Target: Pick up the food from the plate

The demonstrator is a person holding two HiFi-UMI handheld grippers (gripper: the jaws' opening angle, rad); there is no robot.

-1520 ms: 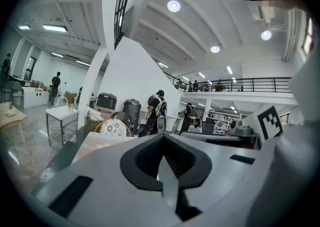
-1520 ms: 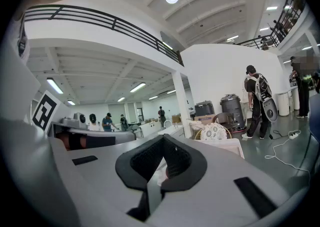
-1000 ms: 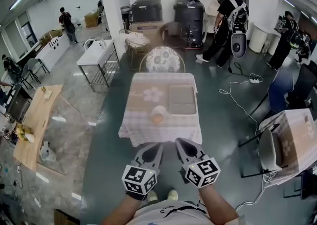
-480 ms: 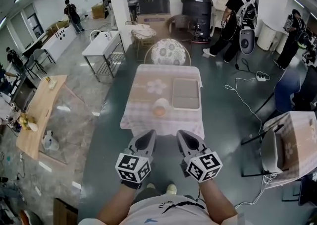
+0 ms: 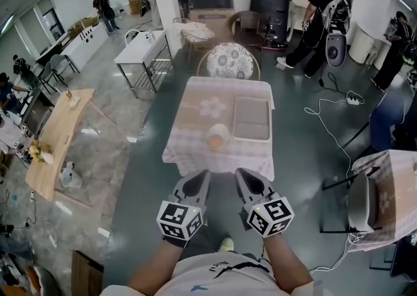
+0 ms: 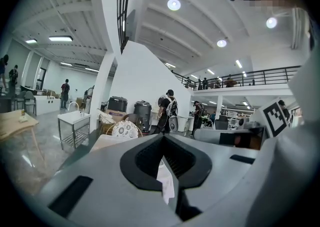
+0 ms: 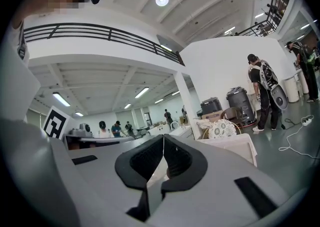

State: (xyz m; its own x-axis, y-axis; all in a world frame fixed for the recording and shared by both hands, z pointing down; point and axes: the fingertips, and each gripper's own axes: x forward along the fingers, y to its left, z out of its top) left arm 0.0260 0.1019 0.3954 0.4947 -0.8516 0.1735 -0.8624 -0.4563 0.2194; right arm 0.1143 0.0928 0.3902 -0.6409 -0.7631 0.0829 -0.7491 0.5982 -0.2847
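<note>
A small pale plate [image 5: 217, 133] with a round orange-brown piece of food [image 5: 214, 140] stands near the front of a table with a checked cloth [image 5: 194, 118]. A grey tray [image 5: 252, 119] lies to its right. Both grippers hang side by side in front of my body, short of the table's near edge. In the head view the left gripper [image 5: 201, 176] and the right gripper [image 5: 240, 174] have their jaws together and hold nothing. The left gripper [image 6: 162, 139] and the right gripper [image 7: 163, 138] point towards the table, tips touching.
A chair with a floral cushion [image 5: 229, 61] stands behind the table. A wooden table [image 5: 57, 141] is to the left, a metal table [image 5: 144, 53] at the back left, another covered table [image 5: 391, 190] to the right. A cable [image 5: 324, 117] lies on the floor. People [image 5: 326, 8] stand at the back.
The view has shifted a little, so the table now sits slightly nearer and more to the right. Both grippers have stayed shut, side by side in front of my body.
</note>
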